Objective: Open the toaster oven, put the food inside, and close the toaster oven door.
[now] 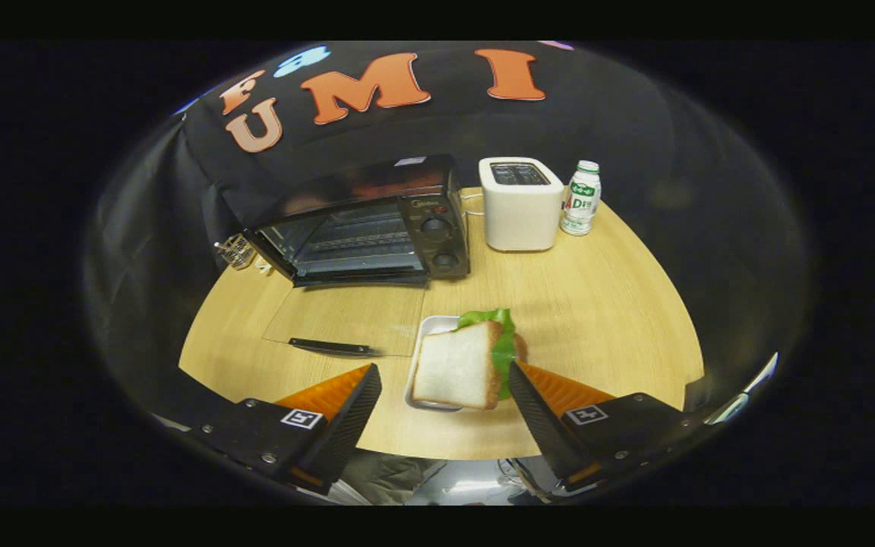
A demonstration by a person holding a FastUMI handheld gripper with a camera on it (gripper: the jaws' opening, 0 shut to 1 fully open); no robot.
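Observation:
The black toaster oven [437,194] stands at the back of the wooden table [604,319], its cavity and wire rack [361,241] exposed. Its glass door [350,317] is folded down flat toward me, with the dark handle [329,347] at the near edge. A sandwich [459,366] of white bread and green lettuce lies on a small white tray [428,331], just right of the door. My gripper [443,372] is open, one finger on each side of the sandwich. The sandwich sits close against the right finger, while a gap separates it from the left finger.
A white pop-up toaster [521,209] stands to the right of the oven, and a small white and green bottle [582,199] is beside it. A small clear object [237,251] lies at the oven's left. The table's rounded edge runs just under my fingers.

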